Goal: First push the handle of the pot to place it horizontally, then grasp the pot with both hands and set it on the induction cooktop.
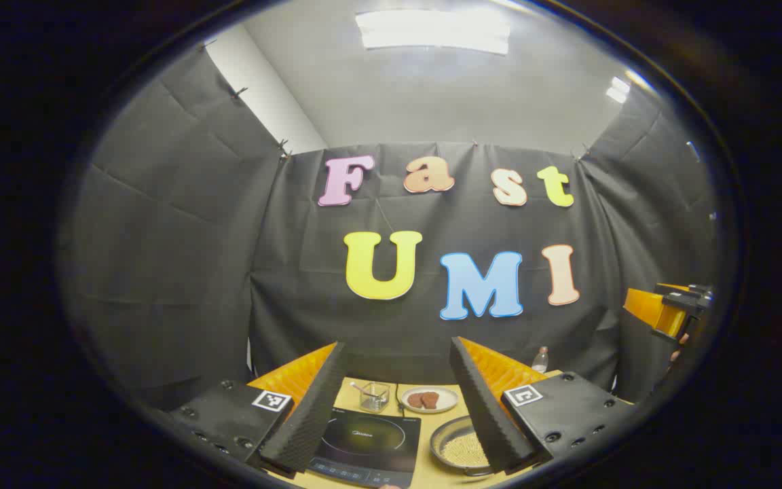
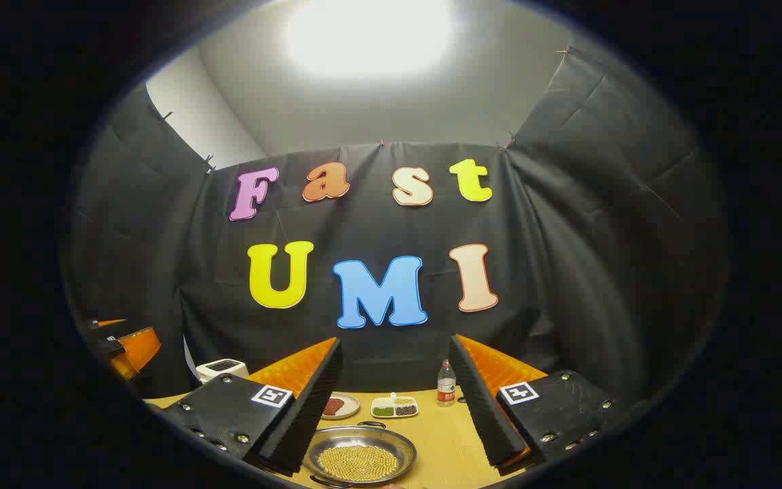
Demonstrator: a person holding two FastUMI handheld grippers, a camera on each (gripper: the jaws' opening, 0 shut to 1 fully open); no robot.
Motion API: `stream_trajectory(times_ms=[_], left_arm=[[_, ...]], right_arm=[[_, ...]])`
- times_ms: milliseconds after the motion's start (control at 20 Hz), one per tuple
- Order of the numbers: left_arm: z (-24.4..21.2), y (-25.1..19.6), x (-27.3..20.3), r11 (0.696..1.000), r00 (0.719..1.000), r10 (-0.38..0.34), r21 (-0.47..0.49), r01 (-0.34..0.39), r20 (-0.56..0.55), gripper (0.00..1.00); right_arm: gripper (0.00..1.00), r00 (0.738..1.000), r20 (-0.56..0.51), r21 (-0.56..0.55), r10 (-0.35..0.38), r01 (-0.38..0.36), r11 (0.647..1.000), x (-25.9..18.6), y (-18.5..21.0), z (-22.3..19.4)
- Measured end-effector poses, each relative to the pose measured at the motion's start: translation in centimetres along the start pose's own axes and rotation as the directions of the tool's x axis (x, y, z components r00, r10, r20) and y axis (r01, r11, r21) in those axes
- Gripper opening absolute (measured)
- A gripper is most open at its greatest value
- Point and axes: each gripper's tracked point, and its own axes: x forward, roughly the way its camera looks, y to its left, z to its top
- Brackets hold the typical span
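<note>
Both grippers, jaws apart, held above the wooden table (image 2: 445,435).
Left gripper (image 1: 398,407): induction cooktop (image 1: 367,441) below. Right gripper (image 2: 398,407): bean-filled pot (image 2: 360,455) below, right of the cooktop.

**Our two hand-held grippers, up close**

We see the left gripper (image 1: 398,343) as two long wedge-shaped fingers (image 1: 309,407) with ribbed, foam-like inner faces, one on each side of the pot (image 1: 440,441). Each finger sits on a black textured block (image 1: 228,421) dotted with round screws (image 1: 554,437). Each block carries a square black-and-white marker (image 1: 272,401) at its corner on the pot's side. Our right gripper (image 2: 396,341) is built the same, with ribbed wedges, black screwed blocks and one square marker apiece, flanking the pot. Far right of the pot in the left gripper view, its orange-and-black housing shows.
</note>
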Motion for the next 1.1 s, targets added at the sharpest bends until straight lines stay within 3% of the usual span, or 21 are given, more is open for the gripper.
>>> stream_trajectory(times_ms=[500,1100], left_arm=[[0.7,-0.1,0.3,0.999,0.999,-0.033,0.002,0.033,0.020,1.00],[0.8,0.4,0.5,0.999,0.999,-0.034,0.000,0.034,0.028,1.00]], right_arm=[[0.95,1.000,-0.005,-0.065,-0.015,0.015,0.998,-1.3,-0.1,0.3],[0.95,0.998,-0.063,-0.058,0.024,-0.028,0.998,-1.3,1.3,-1.2]])
